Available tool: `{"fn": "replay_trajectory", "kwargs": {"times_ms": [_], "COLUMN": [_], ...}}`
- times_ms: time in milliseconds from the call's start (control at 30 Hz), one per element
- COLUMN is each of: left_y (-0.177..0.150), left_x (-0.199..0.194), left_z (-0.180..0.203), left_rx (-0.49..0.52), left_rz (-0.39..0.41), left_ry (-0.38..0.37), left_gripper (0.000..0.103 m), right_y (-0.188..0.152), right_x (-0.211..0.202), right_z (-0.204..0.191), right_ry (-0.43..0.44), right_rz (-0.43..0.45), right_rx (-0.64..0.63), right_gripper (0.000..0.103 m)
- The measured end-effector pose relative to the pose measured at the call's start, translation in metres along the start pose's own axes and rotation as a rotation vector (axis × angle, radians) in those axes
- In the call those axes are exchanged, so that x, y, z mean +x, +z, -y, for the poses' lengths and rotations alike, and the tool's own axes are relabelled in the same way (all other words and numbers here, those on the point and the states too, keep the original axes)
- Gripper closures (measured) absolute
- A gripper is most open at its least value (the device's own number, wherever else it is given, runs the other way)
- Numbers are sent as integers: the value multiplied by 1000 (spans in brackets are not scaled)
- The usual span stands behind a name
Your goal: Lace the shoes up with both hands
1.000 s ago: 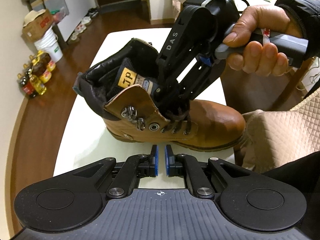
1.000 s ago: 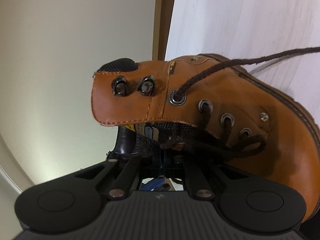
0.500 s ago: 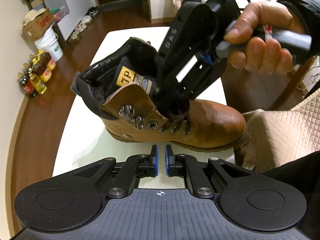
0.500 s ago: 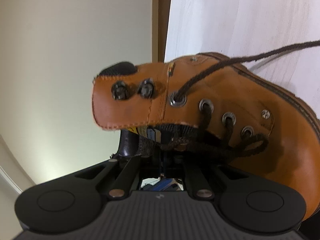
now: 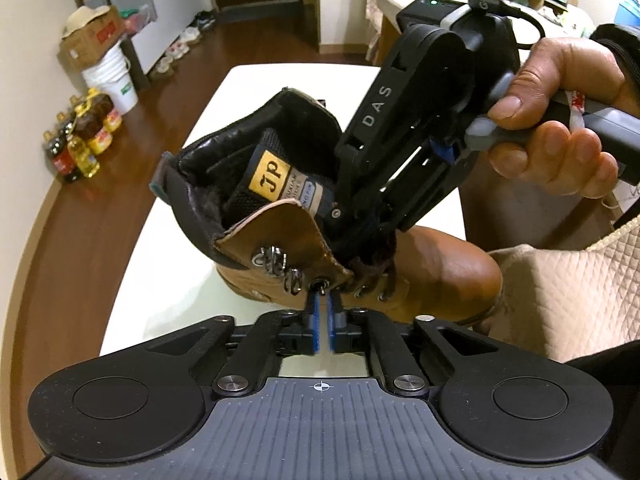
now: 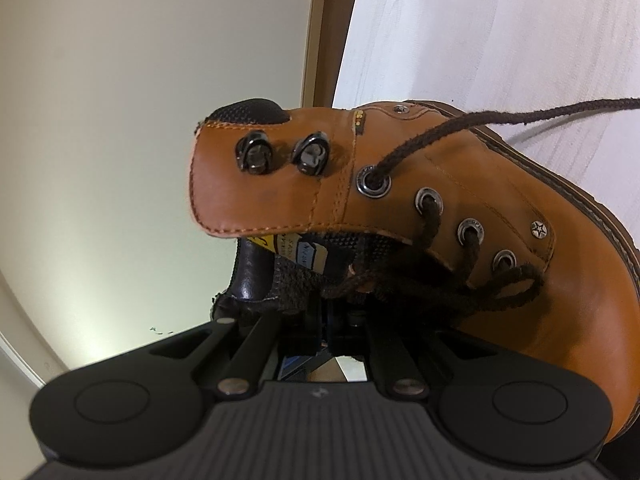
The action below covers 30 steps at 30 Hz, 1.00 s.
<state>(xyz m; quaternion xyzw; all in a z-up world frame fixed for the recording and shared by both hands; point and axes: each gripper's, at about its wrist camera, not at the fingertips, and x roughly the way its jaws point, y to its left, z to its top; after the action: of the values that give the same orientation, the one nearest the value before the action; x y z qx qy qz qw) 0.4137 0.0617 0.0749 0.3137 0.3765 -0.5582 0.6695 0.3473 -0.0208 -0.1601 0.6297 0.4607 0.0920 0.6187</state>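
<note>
So the left tongs [image 5: 321,300] were what changed. A second back they hung off the boot with the pads parted. Now they'd come right up to the top round eyelet [image 5: 321,285] on the near flap, at 12 o'clock from the pads, and the jaws were closing. A little dark stub poked out of that eyelet right at the pad tips. It looked like the lace end, but I couldn't tell if the pads were actually pinching it yet.

The brown boot [image 5: 440,264] lay on the white counter [image 5: 256,92], toe out toward 4 o'clock and open collar toward 10 in the left wrist view. It looked tipped a bit more toward the camera than before.

The right tongs [image 5: 360,220], held in the person's hand [image 5: 560,112] at 2 o'clock, were jammed down into the tongue gap. They were clenched, tips buried under the crossed laces, so no idea whether they'd nipped any lace. They'd barely budged.

On the far flap, the lace [image 6: 500,120] came out of the matching eyelet and ran off loose toward 2 o'clock.

My guess is the lace end had just been poked through from inside for the left side to grab. The four lower rows were laced and the hooks were still bare.
</note>
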Motion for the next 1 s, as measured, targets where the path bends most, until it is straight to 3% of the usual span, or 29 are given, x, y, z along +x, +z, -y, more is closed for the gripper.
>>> {"fn": "replay_trajectory", "kwargs": {"times_ms": [167,400,600,667,867,933,1000], "left_y": [-8,-31,-70,-91,-149,-152,-145], "left_x": [-8,-25,-34,-37,-43,-47,-53], "left_z": [0,-3,-9,-16,-32,-33,-34], "left_rx": [-3,-5,1,-22,-51,-67,-79], "left_rz": [21,-35,-176,-260,-494,-491,-441], "left_ry": [2,19,76,106,150,136,132], "left_gripper": [102,102,102,102,103,103,102], "right_y": [-3,-12,-31,-37,-70,-79,-50], "right_x": [-9,-22,-50,-29,-40,-45,-32], "right_z": [-2,0,-5,-34,-30,-23,-19], "right_ry": [-9,-7,7,8,-39,-60,-71], "right_rz": [16,29,56,67,126,151,162], "right_rx": [-4,33,12,3,-19,-4,-2], "right_gripper": [92,90,85,85,85,85,85]}}
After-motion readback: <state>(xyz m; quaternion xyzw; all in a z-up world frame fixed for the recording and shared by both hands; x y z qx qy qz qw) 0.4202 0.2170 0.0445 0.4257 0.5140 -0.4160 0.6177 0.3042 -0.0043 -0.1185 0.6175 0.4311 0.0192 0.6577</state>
